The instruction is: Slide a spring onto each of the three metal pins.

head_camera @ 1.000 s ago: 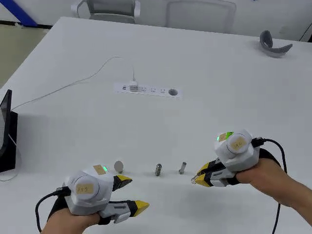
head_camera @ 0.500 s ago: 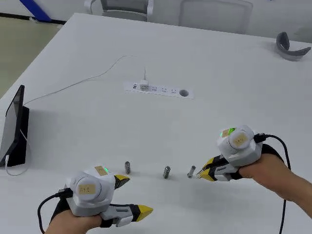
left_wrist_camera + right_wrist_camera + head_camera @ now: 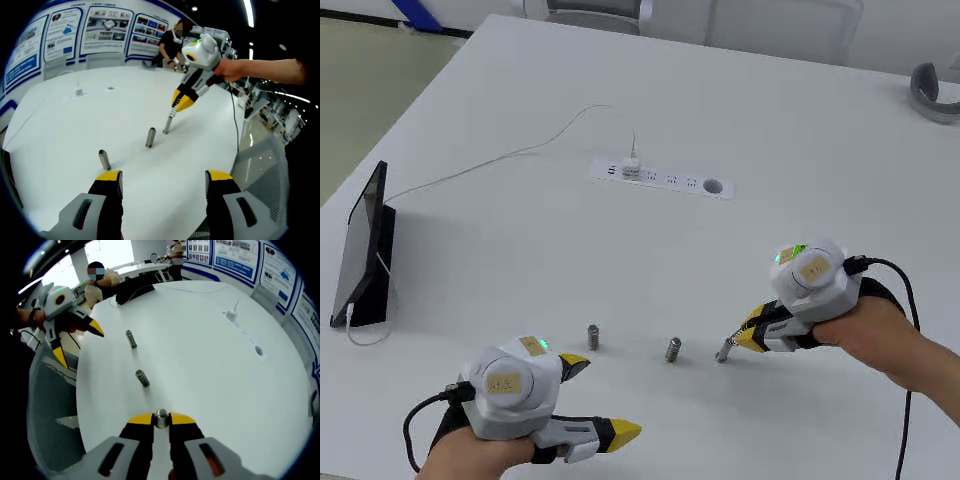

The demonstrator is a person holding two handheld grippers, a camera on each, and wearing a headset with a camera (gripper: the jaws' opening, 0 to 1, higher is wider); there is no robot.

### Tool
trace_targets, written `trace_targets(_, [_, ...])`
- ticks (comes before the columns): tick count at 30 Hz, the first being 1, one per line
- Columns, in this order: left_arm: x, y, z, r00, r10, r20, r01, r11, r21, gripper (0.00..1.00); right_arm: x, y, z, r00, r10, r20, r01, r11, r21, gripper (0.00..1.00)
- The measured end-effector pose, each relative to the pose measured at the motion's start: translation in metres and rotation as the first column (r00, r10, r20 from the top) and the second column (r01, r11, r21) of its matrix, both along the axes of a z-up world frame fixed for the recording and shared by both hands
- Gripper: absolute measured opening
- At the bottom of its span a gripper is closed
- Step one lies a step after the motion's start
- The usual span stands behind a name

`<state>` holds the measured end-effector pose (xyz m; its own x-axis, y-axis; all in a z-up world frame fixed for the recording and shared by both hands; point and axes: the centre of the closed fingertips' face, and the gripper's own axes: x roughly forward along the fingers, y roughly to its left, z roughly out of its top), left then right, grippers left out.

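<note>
**Last spring at the right-hand pin**

The right gripper (image 3: 745, 333) has its jaws pinched shut on a small grey coil spring (image 3: 161, 416), low over the white bench (image 3: 520, 230) at the rightmost short metal pin (image 3: 723, 351). In the left gripper view the spring leans, its long axis running from the bench up and to the right into the yellow tips. Where the spring ends and the pin begins cannot be told.

The spring is likely light and springy, and apt to buckle or flick away. It is best held by its upper coils, with the open bore facing down along the pin.

The middle pin (image 3: 673, 349) and left pin (image 3: 592, 337) stand upright and look ribbed, probably already sleeved. The left gripper (image 3: 598, 398) hovers near the bench's front edge, jaws spread and empty.
</note>
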<state>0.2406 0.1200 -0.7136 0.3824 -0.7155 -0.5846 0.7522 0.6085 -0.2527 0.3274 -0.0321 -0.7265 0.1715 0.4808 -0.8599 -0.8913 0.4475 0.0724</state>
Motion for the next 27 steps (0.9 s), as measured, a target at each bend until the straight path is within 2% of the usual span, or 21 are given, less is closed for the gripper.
trace_targets(20, [0.004,0.006,0.004,1.0,0.009,0.007,-0.009,1.0,-0.001,0.69,0.001,0.007,-0.017,0.999,0.053,-0.005,-0.053,0.998,-0.041,0.13])
trace_targets(27, [0.005,0.011,0.004,1.0,0.012,0.007,-0.012,1.0,0.005,0.69,-0.001,0.009,-0.03,0.996,0.085,-0.012,-0.086,0.993,-0.077,0.13])
